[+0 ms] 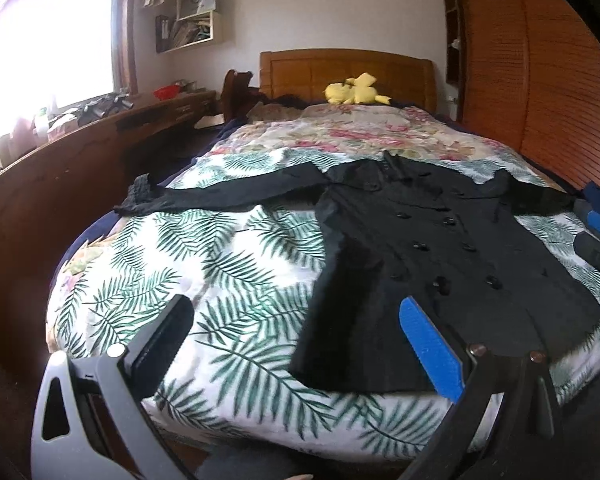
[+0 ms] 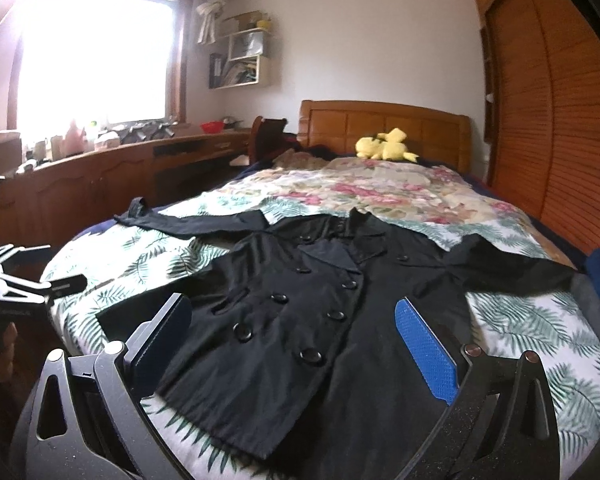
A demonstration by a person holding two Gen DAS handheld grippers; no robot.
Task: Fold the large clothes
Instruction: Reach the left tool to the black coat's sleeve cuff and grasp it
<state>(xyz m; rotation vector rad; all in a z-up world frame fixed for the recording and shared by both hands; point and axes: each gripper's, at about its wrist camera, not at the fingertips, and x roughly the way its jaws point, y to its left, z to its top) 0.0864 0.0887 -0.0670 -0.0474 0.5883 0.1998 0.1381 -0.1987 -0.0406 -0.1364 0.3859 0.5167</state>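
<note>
Left wrist view, left claw (image 1: pixel 300 340): jaws spread wide, nothing between them; it hangs above the foot of the bed, over the coat's left hem edge.
Right wrist view, right claw (image 2: pixel 296 340): jaws spread wide, empty; it hangs over the lower front of the coat.
Coat (image 2: pixel 320 312): black, double-breasted, lying flat and face-up on the bed (image 2: pixel 540 340), buttons showing.
Long axis: hem towards the claws, collar (image 2: pixel 340 236) towards the headboard (image 2: pixel 380 128); sleeves spread out to either side.
Nearer claw: left sleeve (image 1: pixel 220 196) lies ahead and left of the left claw; right sleeve (image 2: pixel 512 260) ahead and right of the right claw.
Pose: both claws point forward along the coat, tilted slightly down.
Judgement: folding not yet begun; each sleeve probably goes inward first.
Background: yellow plush toy (image 1: pixel 356 90) by the headboard, well apart.
</note>
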